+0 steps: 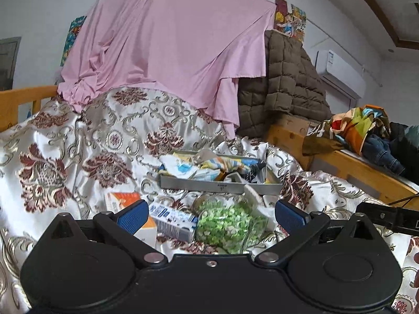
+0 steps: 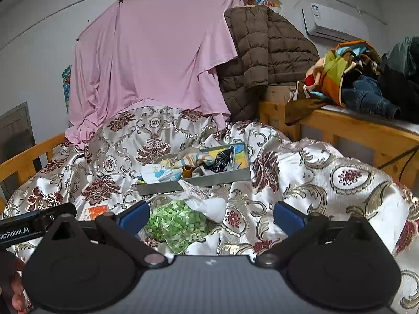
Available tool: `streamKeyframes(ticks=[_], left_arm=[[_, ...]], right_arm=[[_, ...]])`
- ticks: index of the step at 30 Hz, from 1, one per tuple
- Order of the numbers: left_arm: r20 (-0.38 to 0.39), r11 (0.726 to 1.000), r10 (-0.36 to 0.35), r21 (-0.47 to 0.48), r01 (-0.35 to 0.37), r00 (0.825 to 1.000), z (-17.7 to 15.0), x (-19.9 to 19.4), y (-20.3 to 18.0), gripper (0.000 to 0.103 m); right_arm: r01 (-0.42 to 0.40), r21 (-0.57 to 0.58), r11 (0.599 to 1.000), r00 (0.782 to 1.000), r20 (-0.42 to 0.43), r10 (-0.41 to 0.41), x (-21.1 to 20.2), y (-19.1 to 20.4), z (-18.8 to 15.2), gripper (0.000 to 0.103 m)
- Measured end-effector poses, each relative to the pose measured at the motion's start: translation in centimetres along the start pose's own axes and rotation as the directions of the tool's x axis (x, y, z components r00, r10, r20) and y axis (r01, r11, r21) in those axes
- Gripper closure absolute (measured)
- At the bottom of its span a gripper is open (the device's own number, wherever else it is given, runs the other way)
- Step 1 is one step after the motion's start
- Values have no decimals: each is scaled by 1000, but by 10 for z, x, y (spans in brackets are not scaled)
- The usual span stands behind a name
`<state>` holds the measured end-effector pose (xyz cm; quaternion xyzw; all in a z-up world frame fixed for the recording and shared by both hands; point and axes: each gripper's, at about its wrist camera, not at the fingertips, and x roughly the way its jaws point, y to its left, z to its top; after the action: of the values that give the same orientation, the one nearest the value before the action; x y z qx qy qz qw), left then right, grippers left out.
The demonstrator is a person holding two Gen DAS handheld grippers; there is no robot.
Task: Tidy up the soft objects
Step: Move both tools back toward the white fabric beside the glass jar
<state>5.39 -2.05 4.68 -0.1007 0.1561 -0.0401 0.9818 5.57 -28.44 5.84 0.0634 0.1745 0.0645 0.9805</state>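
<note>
My left tongs (image 1: 211,216) and right tongs (image 2: 210,216) both gape empty above the bed; next I must close on the green-filled bag (image 1: 227,223) lying just before the grey tray (image 1: 220,186)

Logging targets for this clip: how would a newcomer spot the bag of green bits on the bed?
Start at the floral satin bedspread, then find the shallow grey metal tray stuffed with cloths. Just in front of it lies the clear plastic bag of small green pieces, beside a blue-and-white carton; it alone is see-through and green.
</note>
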Motion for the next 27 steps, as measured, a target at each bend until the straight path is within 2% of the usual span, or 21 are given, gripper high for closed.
streamKeyframes(ticks=[14, 22, 27], left_arm=[[-60, 998, 54, -16, -55, 997, -21, 11, 10, 1], [-124, 994, 107, -24, -111, 986, -33, 19, 19, 1], [-156, 992, 115, -31, -121, 981, -37, 25, 22, 1]], right_arm=[[23, 0, 1000, 998, -63, -23, 18, -2, -22, 0], [21, -8, 1000, 993, -113, -22, 28, -1, -35, 0], [-3, -19, 1000, 990, -140, 0, 36, 3, -40, 0]])
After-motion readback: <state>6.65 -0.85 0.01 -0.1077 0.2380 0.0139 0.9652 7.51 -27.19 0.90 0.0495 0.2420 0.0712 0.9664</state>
